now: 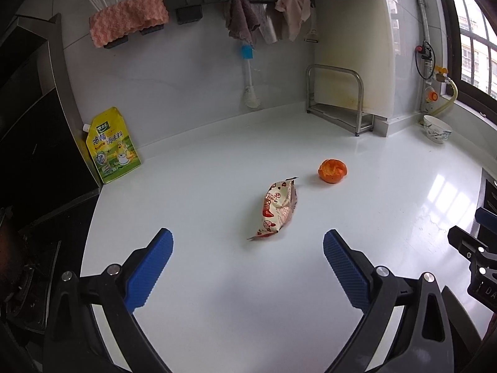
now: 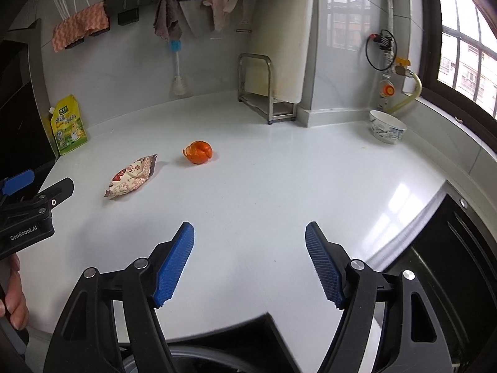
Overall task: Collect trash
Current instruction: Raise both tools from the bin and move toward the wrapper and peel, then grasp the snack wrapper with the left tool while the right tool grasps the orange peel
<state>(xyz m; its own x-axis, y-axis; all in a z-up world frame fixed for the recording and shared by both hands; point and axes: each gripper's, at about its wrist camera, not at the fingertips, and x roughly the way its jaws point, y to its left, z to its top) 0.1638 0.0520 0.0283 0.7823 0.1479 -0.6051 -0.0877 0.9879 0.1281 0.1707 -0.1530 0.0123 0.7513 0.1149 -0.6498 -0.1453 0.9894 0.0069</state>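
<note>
A crumpled snack wrapper (image 1: 277,209) printed in red and cream lies on the white counter (image 1: 217,295), and an orange peel (image 1: 332,170) sits just beyond it to the right. My left gripper (image 1: 248,237) hovers open just short of the wrapper, its blue pads wide apart with nothing between them. In the right wrist view the wrapper (image 2: 132,180) and the peel (image 2: 198,152) lie ahead to the left. My right gripper (image 2: 250,231) stands open over bare counter, empty. The left gripper's body (image 2: 31,211) shows at that view's left edge.
A yellow seasoning pouch (image 1: 112,147) leans at the back left by a dark stove. A steel rack (image 1: 338,99) with a cutting board stands at the back, a patterned bowl (image 2: 386,126) near the window. Cloths and a brush hang on the wall. A dark bin rim (image 2: 217,357) lies below the counter's front edge.
</note>
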